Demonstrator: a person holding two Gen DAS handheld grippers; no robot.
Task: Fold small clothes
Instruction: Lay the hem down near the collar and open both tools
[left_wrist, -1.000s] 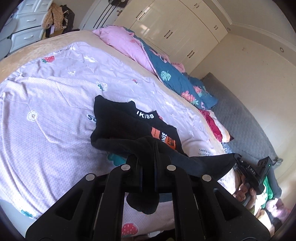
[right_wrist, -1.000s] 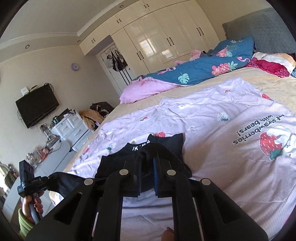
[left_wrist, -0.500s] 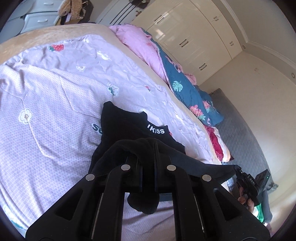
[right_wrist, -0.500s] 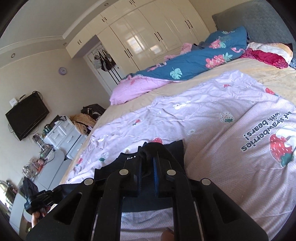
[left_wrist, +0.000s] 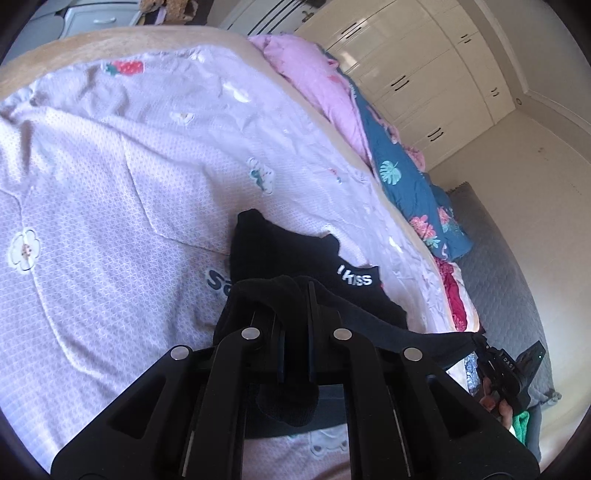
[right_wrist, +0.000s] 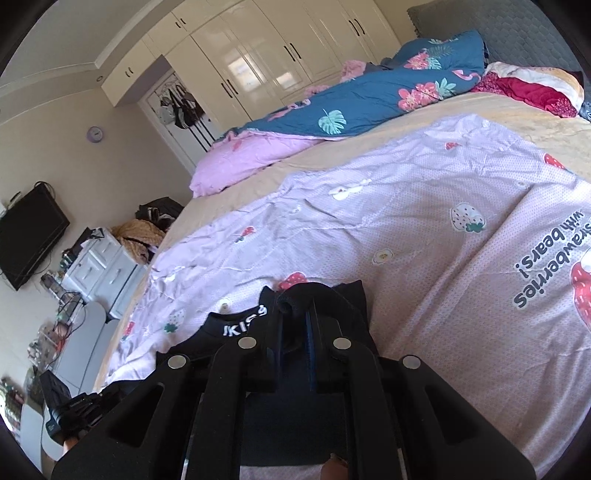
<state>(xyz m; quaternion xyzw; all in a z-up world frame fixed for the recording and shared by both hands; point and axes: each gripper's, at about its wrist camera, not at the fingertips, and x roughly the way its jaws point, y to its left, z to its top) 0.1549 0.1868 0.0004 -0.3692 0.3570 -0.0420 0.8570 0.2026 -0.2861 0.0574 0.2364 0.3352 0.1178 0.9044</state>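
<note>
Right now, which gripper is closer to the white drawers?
Left. The left gripper grips the black garment on the white drawers' side; the right gripper grips it toward the grey headboard.

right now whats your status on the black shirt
Left gripper and right gripper both shut on black shirt. Shirt half folded on bedspread. Nothing in the way.

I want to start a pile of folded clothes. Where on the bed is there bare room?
The lilac sheet is bare from the black shirt out to the rumpled blue quilt and pink quilt. It is crowded near the edge, where both grippers, left and right, hold the shirt.
</note>
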